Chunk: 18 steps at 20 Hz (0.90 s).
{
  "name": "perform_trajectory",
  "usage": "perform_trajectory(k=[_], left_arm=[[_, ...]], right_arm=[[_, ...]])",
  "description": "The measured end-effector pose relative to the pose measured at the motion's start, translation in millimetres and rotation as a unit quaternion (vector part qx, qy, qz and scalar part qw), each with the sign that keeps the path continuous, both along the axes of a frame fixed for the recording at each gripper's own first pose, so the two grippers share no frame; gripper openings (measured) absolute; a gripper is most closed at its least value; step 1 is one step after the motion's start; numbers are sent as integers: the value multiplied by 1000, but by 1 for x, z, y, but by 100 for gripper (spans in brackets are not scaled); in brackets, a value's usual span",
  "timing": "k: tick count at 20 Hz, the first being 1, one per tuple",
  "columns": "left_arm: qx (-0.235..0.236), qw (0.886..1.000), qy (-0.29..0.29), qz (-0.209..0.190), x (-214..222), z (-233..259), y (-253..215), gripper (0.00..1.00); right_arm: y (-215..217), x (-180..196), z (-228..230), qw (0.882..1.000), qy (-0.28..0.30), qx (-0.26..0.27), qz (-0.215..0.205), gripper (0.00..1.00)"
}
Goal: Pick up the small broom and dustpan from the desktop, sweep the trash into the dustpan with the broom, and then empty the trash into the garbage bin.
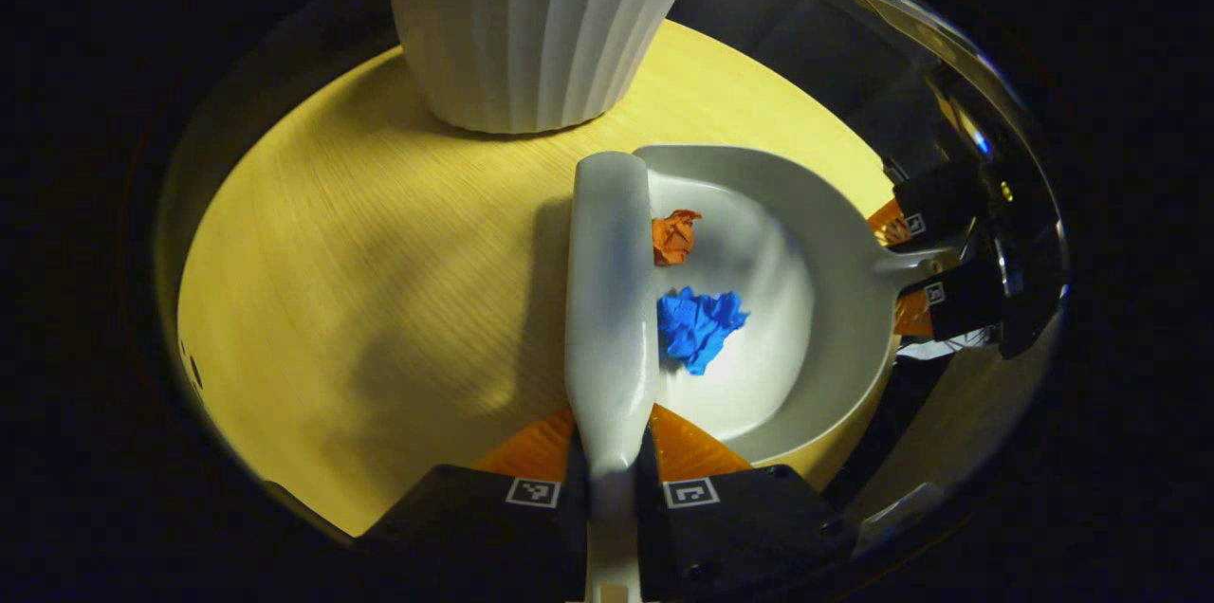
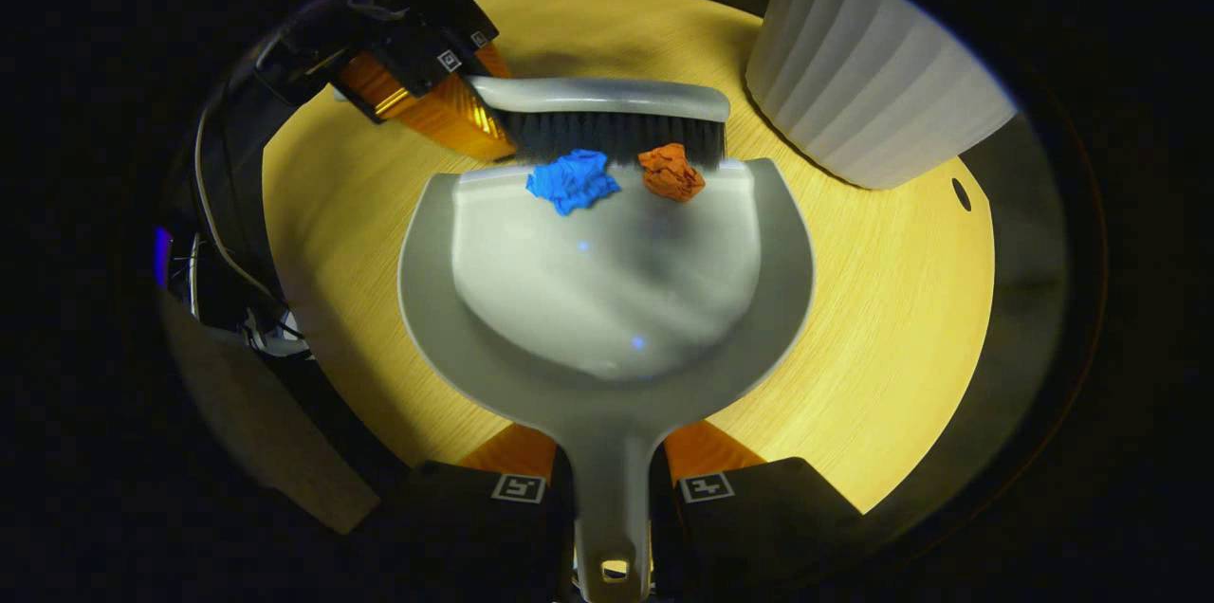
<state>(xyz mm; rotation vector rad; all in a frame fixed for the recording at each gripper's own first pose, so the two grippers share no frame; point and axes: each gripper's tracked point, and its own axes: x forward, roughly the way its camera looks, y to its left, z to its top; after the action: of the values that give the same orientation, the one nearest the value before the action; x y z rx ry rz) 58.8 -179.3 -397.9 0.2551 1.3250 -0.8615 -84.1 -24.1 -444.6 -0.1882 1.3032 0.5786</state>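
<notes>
Sweeping step: left gripper grasps the broom, right gripper grasps the dustpan; 2 paper scraps sit just inside its lip at upper centre. Next, I judge, push them deeper, then tip into the garbage bin.

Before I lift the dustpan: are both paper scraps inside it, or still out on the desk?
Both inside: the blue scrap and orange scrap lie on the dustpan floor just past its front lip, with the broom bristles against them.

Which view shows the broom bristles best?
Right gripper view: the broom's dark bristles face the camera, behind both paper scraps at the dustpan lip. Left gripper view looks down on the broom's back.
</notes>
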Motion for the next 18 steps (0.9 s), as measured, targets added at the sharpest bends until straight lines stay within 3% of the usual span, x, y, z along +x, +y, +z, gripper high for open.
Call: perform_trajectory(k=[8, 9, 13, 18], left_arm=[[-30, 994, -33, 98, 6, 44, 11, 25], [-26, 993, -45, 111, 11, 49, 18, 22], [-6, 986, -73, 151, 18, 63, 65, 25], [30, 975, -87, 203, 3, 22, 135, 25]], right_arm=[[8, -2, -5, 999, -22, 14, -33, 37], [9, -3, -6, 999, -25, 15, -41, 41], [14, -3, -4, 996, -39, 19, -80, 36], [23, -9, 14, 988, -37, 3, -147, 36]])
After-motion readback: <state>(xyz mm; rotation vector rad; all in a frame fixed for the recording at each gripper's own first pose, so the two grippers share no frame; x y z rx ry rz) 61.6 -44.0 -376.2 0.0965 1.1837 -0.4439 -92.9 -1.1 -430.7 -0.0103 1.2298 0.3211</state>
